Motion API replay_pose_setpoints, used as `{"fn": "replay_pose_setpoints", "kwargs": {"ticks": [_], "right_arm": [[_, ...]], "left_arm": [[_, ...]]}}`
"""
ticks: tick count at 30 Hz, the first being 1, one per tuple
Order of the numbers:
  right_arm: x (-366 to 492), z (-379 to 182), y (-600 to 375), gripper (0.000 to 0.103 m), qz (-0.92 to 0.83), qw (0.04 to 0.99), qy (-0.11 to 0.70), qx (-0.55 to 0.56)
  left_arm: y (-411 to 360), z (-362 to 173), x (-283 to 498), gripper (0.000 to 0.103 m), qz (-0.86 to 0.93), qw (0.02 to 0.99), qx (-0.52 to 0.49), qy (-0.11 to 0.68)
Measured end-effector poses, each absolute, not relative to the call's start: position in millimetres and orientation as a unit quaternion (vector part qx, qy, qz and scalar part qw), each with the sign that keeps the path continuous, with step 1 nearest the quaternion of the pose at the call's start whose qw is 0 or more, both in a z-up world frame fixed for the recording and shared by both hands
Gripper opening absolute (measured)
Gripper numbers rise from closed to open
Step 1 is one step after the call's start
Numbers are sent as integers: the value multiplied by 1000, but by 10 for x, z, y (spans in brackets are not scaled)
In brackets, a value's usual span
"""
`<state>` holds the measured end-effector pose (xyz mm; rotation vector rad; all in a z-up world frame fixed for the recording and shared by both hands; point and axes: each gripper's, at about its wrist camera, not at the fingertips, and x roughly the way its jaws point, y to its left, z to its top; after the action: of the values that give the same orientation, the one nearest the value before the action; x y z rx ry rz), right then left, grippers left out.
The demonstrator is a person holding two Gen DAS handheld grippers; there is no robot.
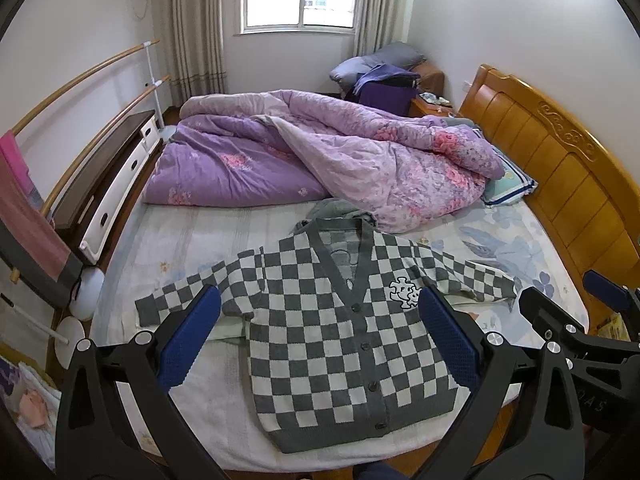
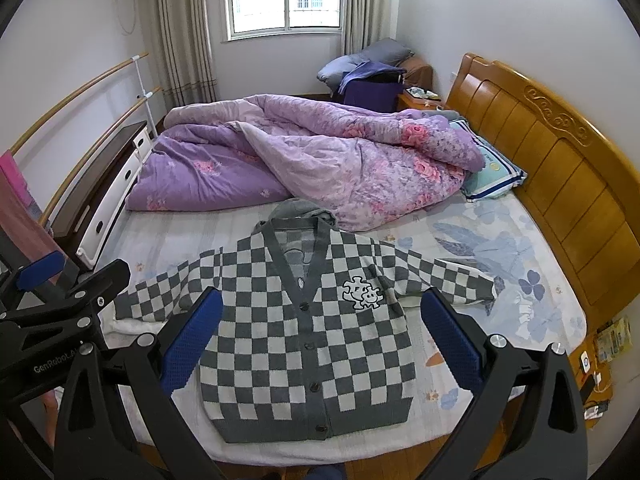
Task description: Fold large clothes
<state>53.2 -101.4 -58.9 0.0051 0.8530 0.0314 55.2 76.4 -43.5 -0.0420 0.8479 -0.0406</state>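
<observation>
A grey-and-white checkered cardigan (image 1: 332, 320) (image 2: 304, 328) lies flat on the bed, buttoned, both sleeves spread sideways, hem toward me. A white puzzle-shaped patch (image 2: 362, 293) marks its chest. My left gripper (image 1: 320, 312) hangs open above the near part of the cardigan, blue pads wide apart, nothing held. My right gripper (image 2: 322, 312) is likewise open and empty above the cardigan. Each gripper shows at the edge of the other's view: the right one (image 1: 580, 320) and the left one (image 2: 60, 292).
A rumpled purple floral quilt (image 1: 320, 152) fills the far half of the bed. A grey garment (image 2: 300, 210) lies just beyond the cardigan's collar. The wooden headboard (image 1: 560, 168) runs along the right, a white drawer unit (image 1: 116, 184) and wooden rails on the left.
</observation>
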Motion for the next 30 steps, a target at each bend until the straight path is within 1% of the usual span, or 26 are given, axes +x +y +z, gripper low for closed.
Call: {"fn": "replay_pose_setpoints", "kwargs": {"ticks": [9,12,15,18,21,24,30], "right_arm": [[1053,-830,-1291,96,67,897,437,-7],[1209,-985,-1376,96,81,889,450,-15],[1398,-1171,-1393,96,95,877,470,-32],[1550,-1338,-1315,96,109,867,483,-52],[1682,-1519,-1151,96,119,860,489,-84],[1776,-1728,-992,96,135,849,498,-112],[2015,-2214,-552,96,166,822,532,-116]], "left_arm": [[508,-628,1014,98,23,897,-29,441],[431,-844,1227,98,9,878,-53,476],[433,-1030,1349,98,13,866,-67,495],[478,-1168,1378,98,26,869,-64,490],[601,-1337,1446,98,17,873,-80,481],[760,-1563,1557,98,27,866,-81,492],[1453,-2087,1716,98,59,850,-128,507]]}}
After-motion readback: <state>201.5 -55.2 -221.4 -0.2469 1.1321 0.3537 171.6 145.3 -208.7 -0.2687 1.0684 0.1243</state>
